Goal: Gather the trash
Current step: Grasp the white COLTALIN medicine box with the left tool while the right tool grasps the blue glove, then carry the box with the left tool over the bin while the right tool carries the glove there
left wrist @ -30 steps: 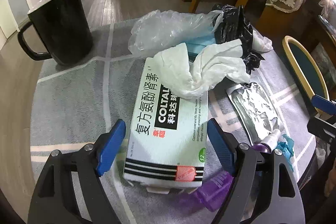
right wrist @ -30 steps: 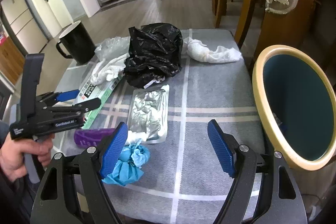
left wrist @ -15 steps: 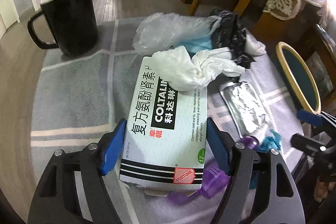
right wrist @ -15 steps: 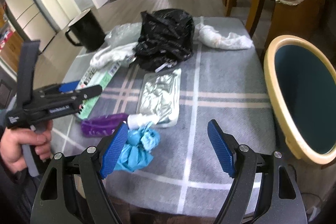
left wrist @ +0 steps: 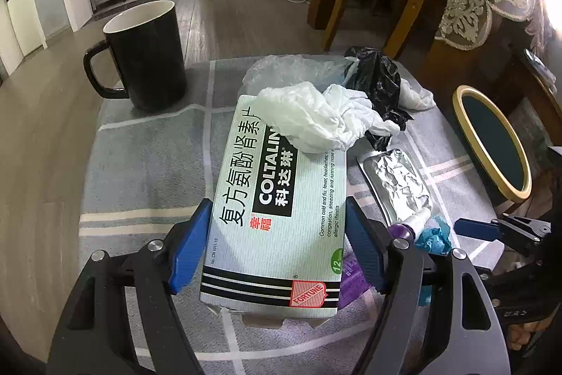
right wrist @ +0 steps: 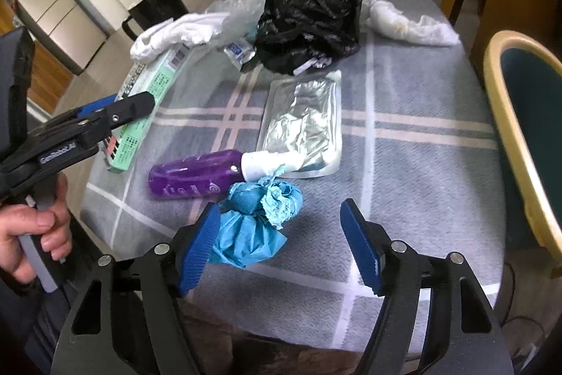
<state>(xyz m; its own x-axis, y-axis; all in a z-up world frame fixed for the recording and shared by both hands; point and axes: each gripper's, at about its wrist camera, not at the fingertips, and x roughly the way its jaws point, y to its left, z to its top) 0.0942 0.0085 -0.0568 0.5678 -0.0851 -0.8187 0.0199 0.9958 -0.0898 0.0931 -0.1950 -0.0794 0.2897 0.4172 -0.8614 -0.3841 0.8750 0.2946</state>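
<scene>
Left gripper [left wrist: 277, 245] has closed in on the Coltalin medicine box [left wrist: 277, 217] over the last second: pads now straddle its near end, just short of clamping, so pickup looks imminent. Right gripper [right wrist: 279, 245] hangs wide open, left pad touching the crumpled blue wad [right wrist: 256, 220]; bin [right wrist: 527, 136] waits far right.

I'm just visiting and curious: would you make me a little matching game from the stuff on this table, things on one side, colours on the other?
Things:
1. mug
2. bottle
3. crumpled glove
4. flat pouch

Colours:
A. silver
B. blue
C. black
D. purple

Pairs: 1-C, 2-D, 3-B, 4-A
</scene>
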